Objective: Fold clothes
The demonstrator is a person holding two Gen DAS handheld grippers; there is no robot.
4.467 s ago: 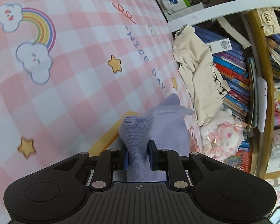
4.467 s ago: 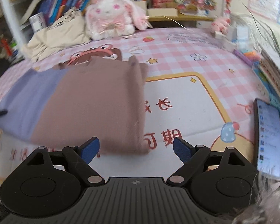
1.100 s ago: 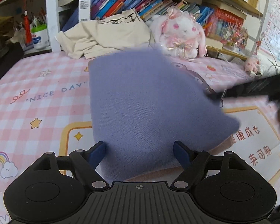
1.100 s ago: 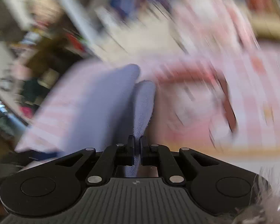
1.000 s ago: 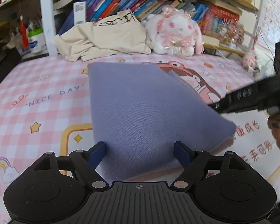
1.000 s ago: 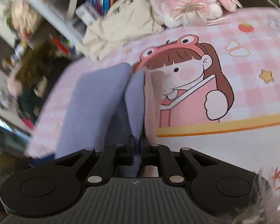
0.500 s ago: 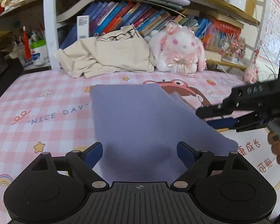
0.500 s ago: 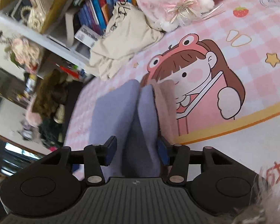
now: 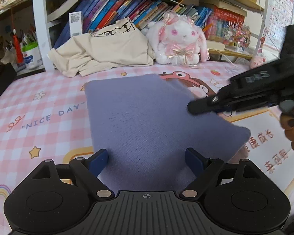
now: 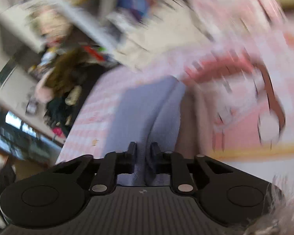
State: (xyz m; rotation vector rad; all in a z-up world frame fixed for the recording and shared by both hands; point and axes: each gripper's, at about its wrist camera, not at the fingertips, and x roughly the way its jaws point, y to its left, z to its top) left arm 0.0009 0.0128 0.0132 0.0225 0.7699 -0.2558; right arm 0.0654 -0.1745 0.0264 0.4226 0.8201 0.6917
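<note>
A lavender knit garment (image 9: 147, 113) lies folded on the pink checked mat (image 9: 39, 113), with a pinkish-brown layer (image 9: 243, 152) peeking out under its right corner. My left gripper (image 9: 147, 156) hovers open over its near edge, its fingers wide apart and not pinching the cloth. From the right, my right gripper (image 9: 192, 107) reaches onto the garment's right edge. The right wrist view is blurred; there the right gripper (image 10: 143, 146) has its jaws closing, pinched on a fold of the lavender garment (image 10: 139, 107) beside the pinkish-brown layer (image 10: 188, 121).
A crumpled cream garment (image 9: 107, 49) and a white plush rabbit (image 9: 178, 41) sit at the back of the mat, in front of shelves of books (image 9: 127, 5). A tub of pens (image 9: 30, 54) stands at the far left. A person's hand (image 9: 292, 125) holds the right gripper's handle.
The right gripper opened for a moment, then closed again on the garment's edge and lifted, rolling; its view went blurred. The left gripper stayed open and barely moved.
</note>
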